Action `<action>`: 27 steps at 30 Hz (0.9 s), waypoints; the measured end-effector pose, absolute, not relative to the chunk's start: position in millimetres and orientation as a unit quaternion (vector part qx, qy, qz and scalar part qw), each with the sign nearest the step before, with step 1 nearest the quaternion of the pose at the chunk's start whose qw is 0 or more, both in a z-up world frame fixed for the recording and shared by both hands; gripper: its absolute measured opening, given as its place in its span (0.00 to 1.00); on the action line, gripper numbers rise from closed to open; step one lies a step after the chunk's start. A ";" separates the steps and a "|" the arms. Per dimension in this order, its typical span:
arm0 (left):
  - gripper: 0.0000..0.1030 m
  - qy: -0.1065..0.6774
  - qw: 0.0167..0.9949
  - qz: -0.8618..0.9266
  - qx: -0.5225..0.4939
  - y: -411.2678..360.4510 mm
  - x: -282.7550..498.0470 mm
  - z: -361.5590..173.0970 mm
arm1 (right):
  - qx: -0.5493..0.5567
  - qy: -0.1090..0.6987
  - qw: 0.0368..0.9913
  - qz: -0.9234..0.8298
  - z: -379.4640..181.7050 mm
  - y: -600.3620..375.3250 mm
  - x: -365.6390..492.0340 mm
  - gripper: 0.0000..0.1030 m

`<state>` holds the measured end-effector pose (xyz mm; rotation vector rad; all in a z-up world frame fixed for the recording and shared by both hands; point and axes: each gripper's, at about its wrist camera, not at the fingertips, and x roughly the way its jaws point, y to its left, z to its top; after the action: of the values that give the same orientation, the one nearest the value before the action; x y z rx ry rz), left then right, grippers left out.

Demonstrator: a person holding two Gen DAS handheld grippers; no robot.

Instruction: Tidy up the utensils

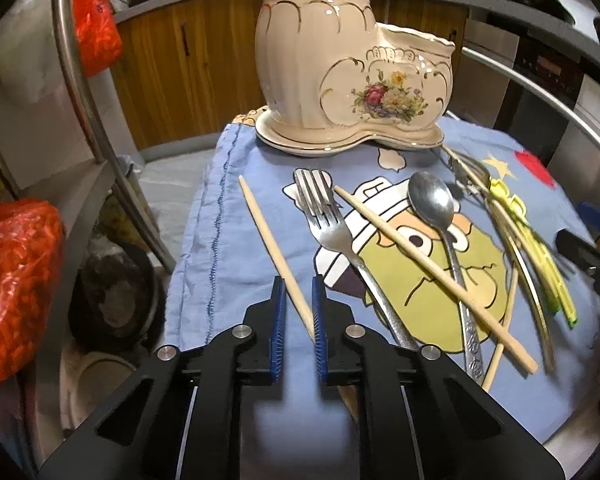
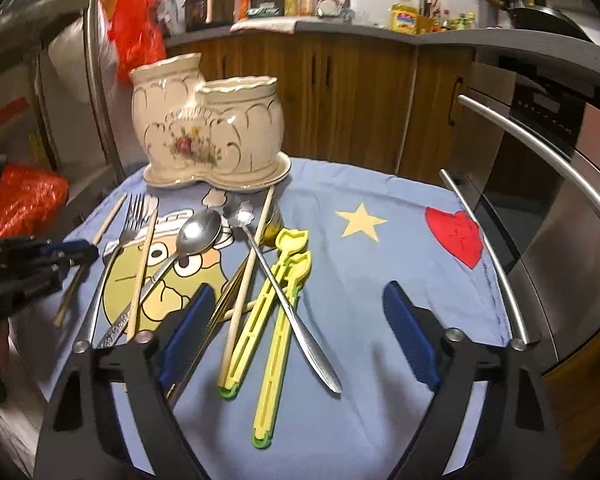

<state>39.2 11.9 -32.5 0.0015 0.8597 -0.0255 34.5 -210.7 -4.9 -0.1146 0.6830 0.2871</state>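
At the near edge of the tabletop [image 1: 204, 264], under a blue cartoon cloth:

Left hand-held gripper [image 1: 298, 300]: jaws drawn narrow around the near end of a lone wooden chopstick [image 1: 268, 248]; the stick touches the right pad only, so no firm pinch is visible.

Chopstick handling: judged light, stiff and smooth; liable to pivot or slip if held at its very tip. A hold a little further up the shaft looks safer.

Right hand-held gripper [image 2: 296, 336]: jaws spread wide and empty, poised over the mixed pile.

Pile beneath it: two yellow plastic clips [image 2: 276, 320], a long-handled steel spoon [image 2: 284, 304] lying across them, and another chopstick [image 2: 248, 276]. Items overlap; lifting one is likely to drag its neighbours.

Middle ground: steel fork [image 1: 332, 232], broad steel spoon [image 1: 436, 208] and a crossing chopstick [image 1: 420, 264], stacked over one another. Steel is judged slippery and flat to the cloth; handles offer the better hold.

Far end: cream ceramic double holder [image 1: 340, 80] on its saucer, upright, both mouths open and apparently empty. Judged heavy but fragile; utensils should go in gently.

Obstruction: nothing blocks the holder's mouths; metal rails [image 2: 540, 140] flank the tabletop.
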 end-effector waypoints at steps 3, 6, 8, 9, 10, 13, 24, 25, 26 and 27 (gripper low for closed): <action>0.09 0.415 0.910 -0.018 -0.012 16.0 41.6 -32.1 | -0.071 0.339 0.925 0.152 -3.2 -204.2 45.0 0.65; 0.07 0.413 0.910 -0.026 -0.016 15.0 41.2 -31.7 | -0.085 0.348 0.918 0.171 -2.3 -195.7 55.6 0.56; 0.07 0.409 0.912 -0.034 -0.018 13.8 38.7 -30.6 | -0.095 0.363 0.908 0.189 -4.4 -188.3 62.7 0.51; 0.07 0.407 0.912 -0.038 -0.017 13.2 37.4 -29.8 | -0.100 0.369 0.904 0.195 -6.2 -184.8 64.7 0.45; 0.07 0.403 0.914 -0.042 -0.015 12.1 35.0 -28.3 | -0.108 0.376 0.899 0.199 -8.7 -181.7 66.9 0.41; 0.06 0.396 0.917 -0.049 -0.011 10.1 31.3 -25.8 | -0.123 0.393 0.887 0.208 -15.3 -177.0 72.1 0.28; 0.06 0.389 0.919 -0.065 -0.019 12.3 25.3 -20.9 | -0.115 0.429 0.863 0.241 -13.4 -174.0 90.6 0.22; 0.06 0.389 0.919 -0.066 -0.020 12.6 24.9 -20.6 | -0.113 0.433 0.860 0.245 -12.9 -174.1 93.1 0.22; 0.06 0.389 0.919 -0.067 -0.021 13.4 24.6 -20.5 | -0.111 0.436 0.858 0.248 -12.4 -174.9 95.1 0.22; 0.06 0.389 0.919 -0.067 -0.021 13.7 24.4 -20.4 | -0.109 0.438 0.856 0.251 -12.1 -175.8 96.6 0.22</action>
<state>24.4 13.7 -20.4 -0.0441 0.7992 -0.1387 96.6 -175.8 -12.1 -0.2289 0.9216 0.5274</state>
